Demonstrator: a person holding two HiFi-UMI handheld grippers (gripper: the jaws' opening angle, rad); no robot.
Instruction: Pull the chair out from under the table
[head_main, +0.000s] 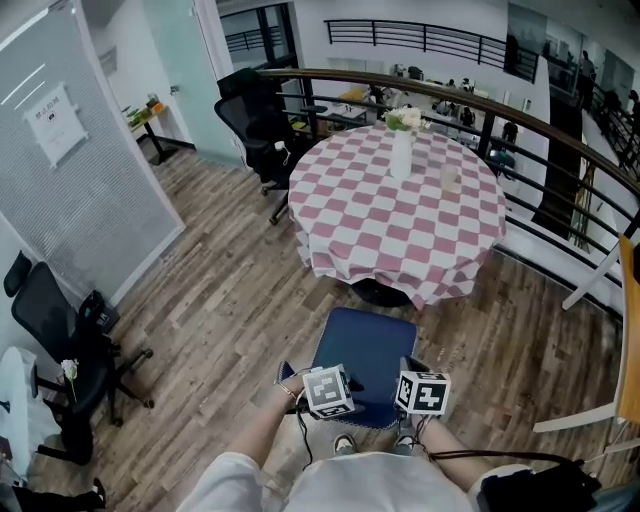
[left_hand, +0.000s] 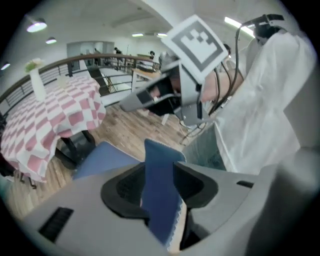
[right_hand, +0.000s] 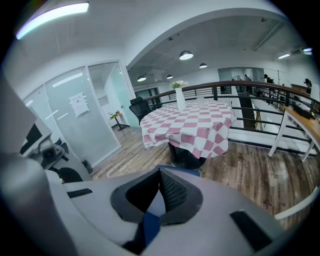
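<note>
Two grippers work the chair (head_main: 365, 360), which stands just clear of the table (head_main: 400, 215). The left gripper (left_hand: 160, 186) gapes wide round its blue back edge; the right gripper (right_hand: 159, 200) pinches it. The pull looks done: lift both off squarely, without nudging it tableward

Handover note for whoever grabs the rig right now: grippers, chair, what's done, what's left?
Chair: seat out from under the checked table, just in front of the person.
Left gripper: open, with the chair's back edge between the jaws, not pinched.
Right gripper: looks shut on the same back edge.
Done: the pull-out looks complete.
Left: release the right gripper and lift both clear.
</note>
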